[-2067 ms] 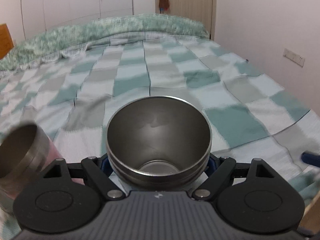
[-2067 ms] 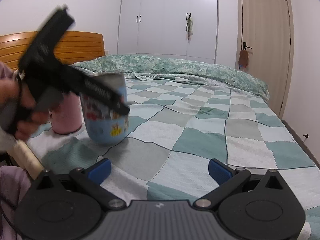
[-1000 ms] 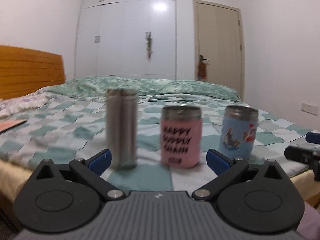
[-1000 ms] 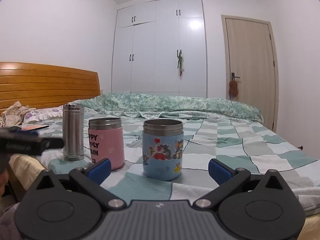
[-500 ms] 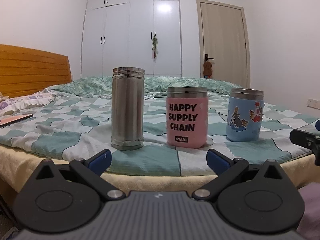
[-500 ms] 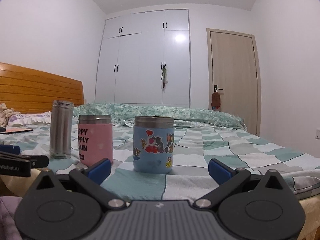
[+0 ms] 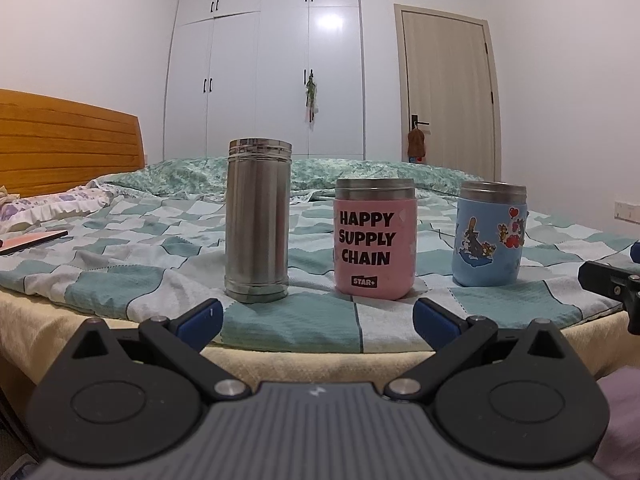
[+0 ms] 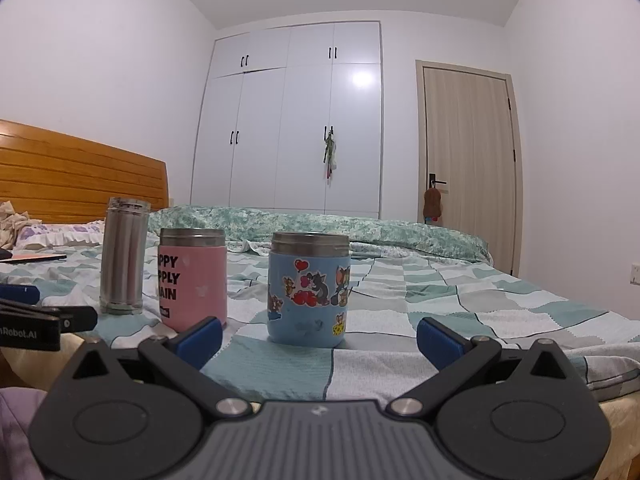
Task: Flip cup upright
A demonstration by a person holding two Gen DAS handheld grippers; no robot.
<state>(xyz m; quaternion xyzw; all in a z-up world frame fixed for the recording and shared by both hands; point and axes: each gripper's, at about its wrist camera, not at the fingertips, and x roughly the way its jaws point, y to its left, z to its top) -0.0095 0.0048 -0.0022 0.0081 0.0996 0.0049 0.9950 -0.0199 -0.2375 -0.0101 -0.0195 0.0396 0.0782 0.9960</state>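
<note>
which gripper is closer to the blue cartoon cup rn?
Right. The right gripper sits directly before the blue cartoon cup; from the left gripper, the cup is off to the right, past the pink cup.

A bed (image 7: pixel 120 280) with a checked teal quilt fills the lower frame, its wooden headboard (image 7: pixel 68 144) at left. Behind stand a white wardrobe (image 7: pixel 268 72) at centre, a beige door (image 7: pixel 448 96) at right, and plain white walls (image 7: pixel 80 28).

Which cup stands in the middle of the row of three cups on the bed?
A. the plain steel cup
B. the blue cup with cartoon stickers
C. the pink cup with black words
C: the pink cup stands between the steel cup and the blue cup.
</note>
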